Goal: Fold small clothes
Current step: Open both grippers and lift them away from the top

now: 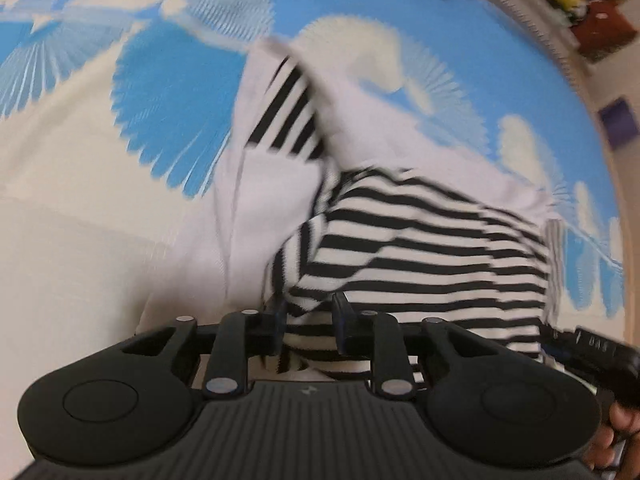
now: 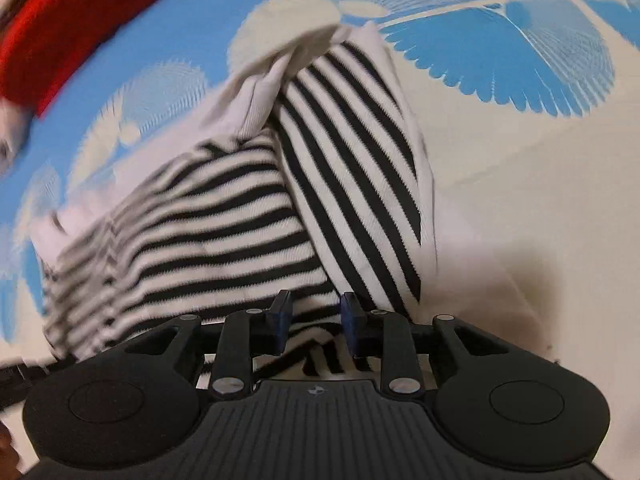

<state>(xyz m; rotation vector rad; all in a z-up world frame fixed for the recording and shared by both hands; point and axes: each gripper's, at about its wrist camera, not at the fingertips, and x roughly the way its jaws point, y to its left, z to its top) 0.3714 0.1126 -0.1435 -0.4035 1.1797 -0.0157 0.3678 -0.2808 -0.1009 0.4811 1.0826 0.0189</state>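
Both grippers meet the same black-and-white striped garment point(image 1: 420, 248), which lies rumpled on a bedsheet point(image 1: 80, 200) printed with blue and cream fan shapes. From the left wrist view, the left gripper point(image 1: 308, 322) sits at 6 o'clock with its two dark fingers set a little apart and a fold of striped cloth bunched between them; the cloth fills the gap, so it appears clenched on the fabric, though the blur leaves the contact itself unclear. A plain white part of the garment rises toward 12 o'clock, and the striped body spreads toward 3 o'clock. At about 4 o'clock the other tool's black tip reaches the garment's edge, with a bit of the person's hand point(image 1: 616, 432) below it. From the right wrist view, the right gripper point(image 2: 316, 320) also sits at 6 o'clock, its blue-padded fingers point(image 2: 282, 316) parted slightly with striped cloth between them and passing under the body. One striped panel runs up toward 12 o'clock, another spreads to 9 o'clock. A red cloth point(image 2: 80, 20) lies at 10 o'clock, apart from the garment.
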